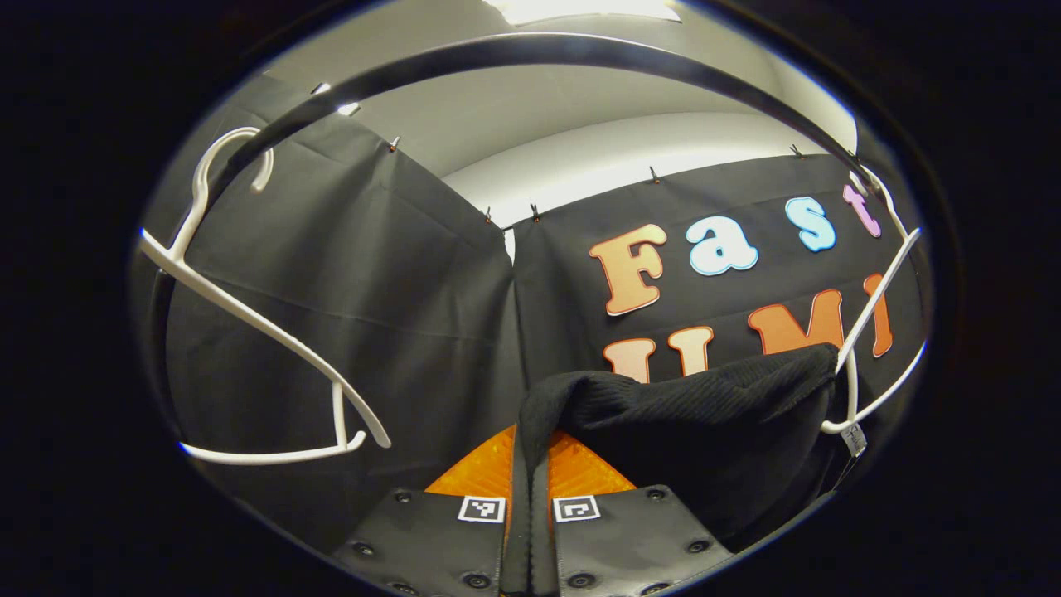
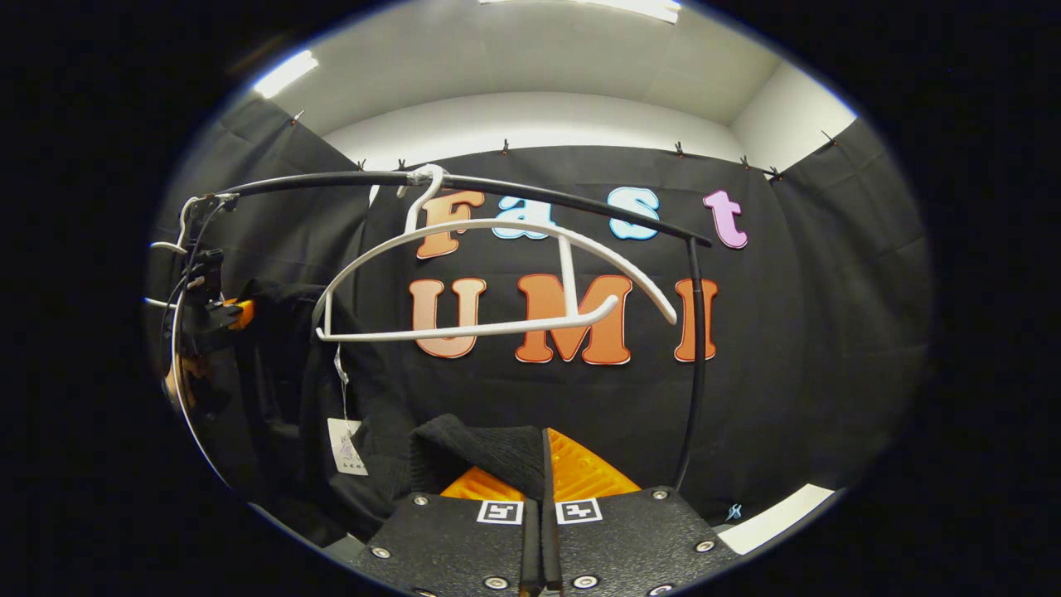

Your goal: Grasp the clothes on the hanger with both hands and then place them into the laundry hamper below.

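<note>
A black knit garment (image 1: 704,414) bunches just right of my left gripper (image 1: 530,452), whose fingers are shut with a fold of the cloth pinched between them. In the right gripper view the same garment (image 2: 290,373) hangs down at the left with a white tag (image 2: 346,444). One fold (image 2: 481,456) runs into my right gripper (image 2: 543,454), which is shut on it. A bare white hanger (image 2: 497,282) hangs on the black rail (image 2: 539,192) above. The left gripper (image 2: 217,315) shows far off at the left, beside the garment.
The black rail (image 1: 530,50) arcs overhead in the left gripper view. One white hanger (image 1: 249,315) hangs from it at the left, another (image 1: 879,307) at the right by the garment. The rail's upright post (image 2: 698,356) stands right of my right gripper.
</note>
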Available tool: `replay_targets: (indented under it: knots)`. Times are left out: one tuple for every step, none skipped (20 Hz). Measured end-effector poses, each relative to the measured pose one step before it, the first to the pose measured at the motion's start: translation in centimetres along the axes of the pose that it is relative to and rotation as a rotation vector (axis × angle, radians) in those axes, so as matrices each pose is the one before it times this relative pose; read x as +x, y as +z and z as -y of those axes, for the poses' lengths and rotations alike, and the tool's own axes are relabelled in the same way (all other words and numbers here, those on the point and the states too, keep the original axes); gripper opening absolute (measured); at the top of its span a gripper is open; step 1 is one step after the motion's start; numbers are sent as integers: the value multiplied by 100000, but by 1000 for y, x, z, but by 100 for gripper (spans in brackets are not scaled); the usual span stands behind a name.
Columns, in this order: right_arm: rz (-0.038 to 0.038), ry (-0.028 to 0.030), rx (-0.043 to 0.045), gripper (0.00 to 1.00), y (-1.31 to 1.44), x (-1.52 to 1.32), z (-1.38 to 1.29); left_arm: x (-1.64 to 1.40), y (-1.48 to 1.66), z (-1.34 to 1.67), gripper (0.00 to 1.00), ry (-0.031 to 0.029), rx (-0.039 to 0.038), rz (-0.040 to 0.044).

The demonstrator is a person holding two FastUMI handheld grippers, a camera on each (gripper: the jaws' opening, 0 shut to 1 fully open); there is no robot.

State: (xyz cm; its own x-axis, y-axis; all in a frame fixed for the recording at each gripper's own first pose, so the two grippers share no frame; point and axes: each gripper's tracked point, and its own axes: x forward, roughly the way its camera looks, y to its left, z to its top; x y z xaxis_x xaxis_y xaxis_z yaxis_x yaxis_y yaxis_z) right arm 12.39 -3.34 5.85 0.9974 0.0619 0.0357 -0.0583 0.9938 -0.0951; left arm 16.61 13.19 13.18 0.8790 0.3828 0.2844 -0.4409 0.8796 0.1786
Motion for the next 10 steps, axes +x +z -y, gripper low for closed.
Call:
replay_targets:
  knots:
    - [-617, 111, 875, 0, -282, -222, -132, -37, -644, -413, 7, 308, 640, -1469]
    - [-419, 84, 1107, 0, -168, -57, -131, -310, -603, -225, 7, -47, 127, -1402]
    - [-442, -63, 737, 0, -244, -192, -213, -385, -603, -277, 7, 312, -173, -1208]
    - [-326, -202, 362, 0, -265, -322, -26, -482, -449, -242, 7, -117, -403, -877]
    - [-410, -209, 233, 0, -275, -279, -71, -742, -420, -226, 7, -161, -126, -795]
    - [-373, 77, 410, 0, -44, -253, 95, -743, -392, -187, 7, -333, 270, -1137]
    - [-395, 545, 773, 1, -167, -251, -236, -738, -329, 81, 7, -1383, -132, -1024]
    - [-545, 747, 787, 1, -208, -169, -385, -835, -244, 346, 7, -2116, -1111, -1301]
    - [-1098, 403, -276, 1, -467, -451, -365, -813, -344, 581, 7, -2842, -1429, -2010]
    - [-727, 216, -1369, 1, -463, -352, -338, -981, -765, 682, 7, -2279, -1159, -2782]
